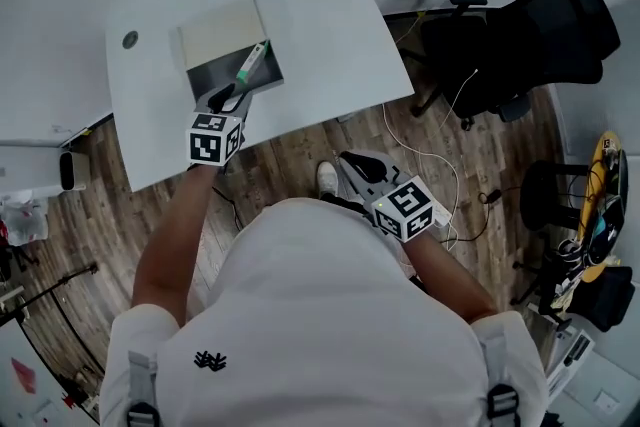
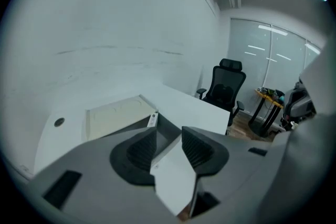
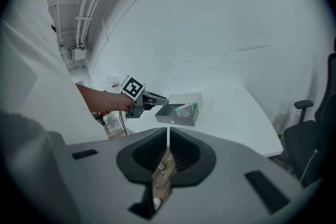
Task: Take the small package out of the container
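A grey open container with a beige lid folded back stands on the white table. A small green-and-white package leans against its right wall, top end sticking out. My left gripper is at the container's near edge, jaws open with nothing between them; in the left gripper view the package's tip shows just beyond them. My right gripper hangs shut off the table, over the floor by my body. From the right gripper view the container and package lie far ahead.
A round grommet sits at the table's far left. A black office chair stands to the right of the table, with cables trailing over the wooden floor. A cluttered small table is at the far right.
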A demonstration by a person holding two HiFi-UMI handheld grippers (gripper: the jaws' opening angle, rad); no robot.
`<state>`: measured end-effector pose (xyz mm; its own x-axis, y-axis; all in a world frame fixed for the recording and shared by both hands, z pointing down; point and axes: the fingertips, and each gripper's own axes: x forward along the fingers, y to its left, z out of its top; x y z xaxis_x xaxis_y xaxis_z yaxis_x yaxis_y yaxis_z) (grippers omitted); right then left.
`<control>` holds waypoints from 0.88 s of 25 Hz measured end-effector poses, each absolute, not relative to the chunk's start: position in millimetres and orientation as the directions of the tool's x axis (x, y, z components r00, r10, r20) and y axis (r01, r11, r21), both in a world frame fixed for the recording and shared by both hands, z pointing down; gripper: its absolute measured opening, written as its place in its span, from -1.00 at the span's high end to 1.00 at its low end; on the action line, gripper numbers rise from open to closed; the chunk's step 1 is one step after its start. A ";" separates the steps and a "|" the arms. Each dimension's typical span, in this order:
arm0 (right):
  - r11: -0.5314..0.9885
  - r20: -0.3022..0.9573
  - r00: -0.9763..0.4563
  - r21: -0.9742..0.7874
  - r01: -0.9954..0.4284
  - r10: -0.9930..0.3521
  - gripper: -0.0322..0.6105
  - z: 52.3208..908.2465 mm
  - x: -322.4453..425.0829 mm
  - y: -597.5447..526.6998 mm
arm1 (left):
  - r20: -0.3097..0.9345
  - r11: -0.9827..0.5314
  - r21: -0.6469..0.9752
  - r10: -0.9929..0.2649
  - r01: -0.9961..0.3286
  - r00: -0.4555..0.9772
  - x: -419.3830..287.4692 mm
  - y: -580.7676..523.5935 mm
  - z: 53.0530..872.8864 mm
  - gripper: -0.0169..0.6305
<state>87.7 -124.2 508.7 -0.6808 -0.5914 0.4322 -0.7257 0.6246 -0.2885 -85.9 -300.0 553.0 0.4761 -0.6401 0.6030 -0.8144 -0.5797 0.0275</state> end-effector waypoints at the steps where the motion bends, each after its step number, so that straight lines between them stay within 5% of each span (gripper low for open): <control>1: 0.622 0.432 -0.681 -0.293 -0.726 -0.591 0.86 509.6 93.8 -128.3 | 0.612 -0.575 0.017 -0.641 -0.818 0.464 -84.7 -308.0 556.9 0.47; 22: 0.579 0.453 -0.671 -0.345 -0.739 -0.587 0.86 529.0 194.0 -179.5 | 0.793 -0.537 -0.128 -0.561 -0.834 0.239 -89.8 -383.0 639.9 0.37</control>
